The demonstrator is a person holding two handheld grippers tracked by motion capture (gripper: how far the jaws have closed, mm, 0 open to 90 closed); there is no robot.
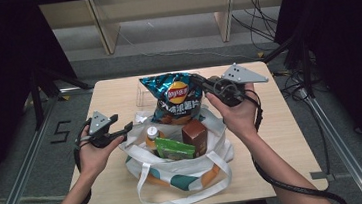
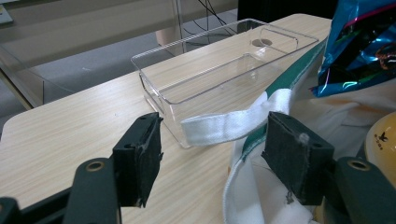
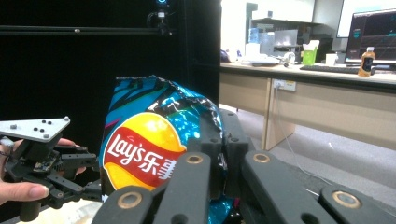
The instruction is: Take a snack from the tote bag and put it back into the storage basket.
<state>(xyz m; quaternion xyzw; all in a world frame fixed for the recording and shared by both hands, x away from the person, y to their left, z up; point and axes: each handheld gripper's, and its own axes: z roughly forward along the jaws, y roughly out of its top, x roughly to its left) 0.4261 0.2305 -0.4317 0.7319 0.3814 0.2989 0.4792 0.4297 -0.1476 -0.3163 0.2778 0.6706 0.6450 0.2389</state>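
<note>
A blue Lay's chip bag [image 1: 176, 96] hangs upright over the open white tote bag [image 1: 175, 170]. My right gripper [image 1: 200, 83] is shut on the chip bag's upper right edge; in the right gripper view the jaws [image 3: 222, 140] pinch the chip bag [image 3: 149, 140]. At the tote's left rim my left gripper [image 1: 126, 130] is open. In the left gripper view its jaws [image 2: 219, 154] stand wide apart, and the tote's white strap [image 2: 233, 122] lies just beyond them, untouched. Inside the tote are a yellow-capped bottle [image 1: 152, 134], a green packet [image 1: 174, 148] and a brown carton [image 1: 195, 136].
A clear plastic bin [image 2: 210, 70] sits empty on the wooden table [image 1: 278, 138] just behind the tote, partly hidden by the chips in the high view. The table's edges are close on the left and far sides. A desk with monitors stands far off in the right gripper view.
</note>
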